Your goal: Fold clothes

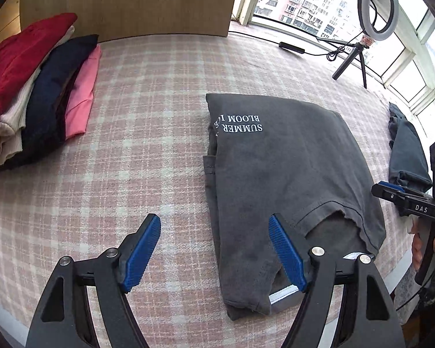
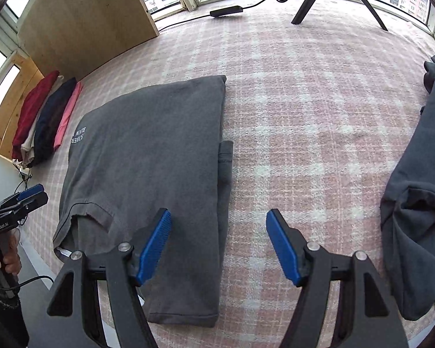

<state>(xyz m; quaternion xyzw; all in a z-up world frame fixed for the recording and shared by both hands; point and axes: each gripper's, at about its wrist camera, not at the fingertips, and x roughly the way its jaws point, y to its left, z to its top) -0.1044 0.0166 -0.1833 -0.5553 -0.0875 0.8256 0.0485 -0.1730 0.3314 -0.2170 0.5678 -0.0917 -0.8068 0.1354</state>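
A dark grey T-shirt [image 1: 284,174] with white lettering lies folded flat on the pink checked cloth [image 1: 148,156]. My left gripper [image 1: 214,223] hangs open over the shirt's left edge, with nothing between its blue pads [image 1: 143,252]. In the right wrist view the same T-shirt [image 2: 148,174] lies at centre left. My right gripper [image 2: 219,220] hangs open above its right edge, empty, one pad over the fabric and the other over bare cloth. Each gripper shows at the edge of the other's view, held by a hand [image 2: 10,258].
A stack of folded clothes [image 1: 34,92], red, cream, navy and pink, sits at the far left by a wooden panel [image 1: 130,3]. Another dark garment [image 2: 420,197] lies crumpled at the right. A ring light on a tripod [image 1: 371,23] and a cable stand by the windows.
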